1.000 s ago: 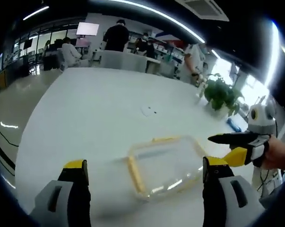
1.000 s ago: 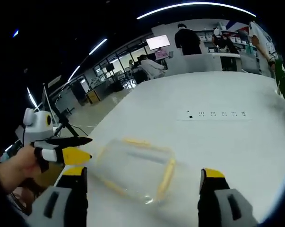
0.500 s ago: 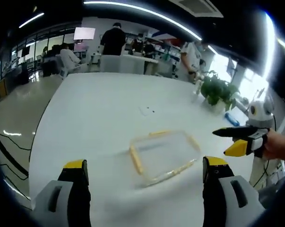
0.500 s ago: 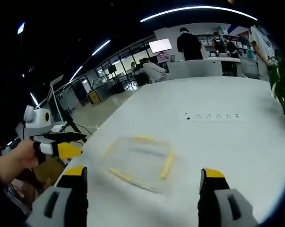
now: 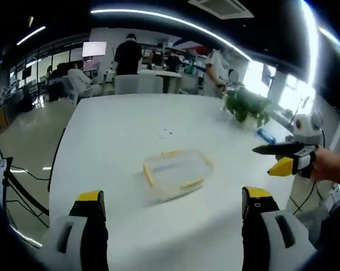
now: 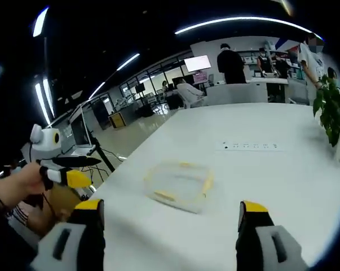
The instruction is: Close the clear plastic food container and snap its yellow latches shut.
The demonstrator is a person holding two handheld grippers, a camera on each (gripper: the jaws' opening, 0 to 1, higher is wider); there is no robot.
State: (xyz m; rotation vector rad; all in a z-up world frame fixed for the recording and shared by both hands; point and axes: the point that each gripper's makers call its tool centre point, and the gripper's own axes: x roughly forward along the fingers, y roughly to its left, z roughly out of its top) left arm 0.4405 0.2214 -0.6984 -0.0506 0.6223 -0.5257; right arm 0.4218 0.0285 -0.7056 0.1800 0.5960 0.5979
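**Container closed on the table, both grippers held clear**

From my left gripper view, the clear plastic container [image 5: 175, 174] sits flat on the smooth white table [image 5: 119, 130], well ahead of my jaws. It is a shallow rounded rectangle, see-through, with its lid on and yellow latches [image 5: 148, 174] lying along its edges (I cannot tell at this size whether each one is fully snapped). My left gripper [image 5: 168, 206] has its yellow-tipped grey jaws spread wide, holding nothing. The right gripper [image 5: 282, 158] comes in from the right edge, gripped in a hand [image 5: 331, 166], off the table's side; its black and yellow jaws stand apart.

In the right gripper view the same container [image 6: 177, 185] lies near the middle of the table [image 6: 271, 180], glossy and pale. The right gripper [image 6: 168, 206] is wide open and empty. The left gripper [image 6: 68, 169] shows at the left, clear of the container. A leafy green plant [image 6: 330, 110] stands at the far right.
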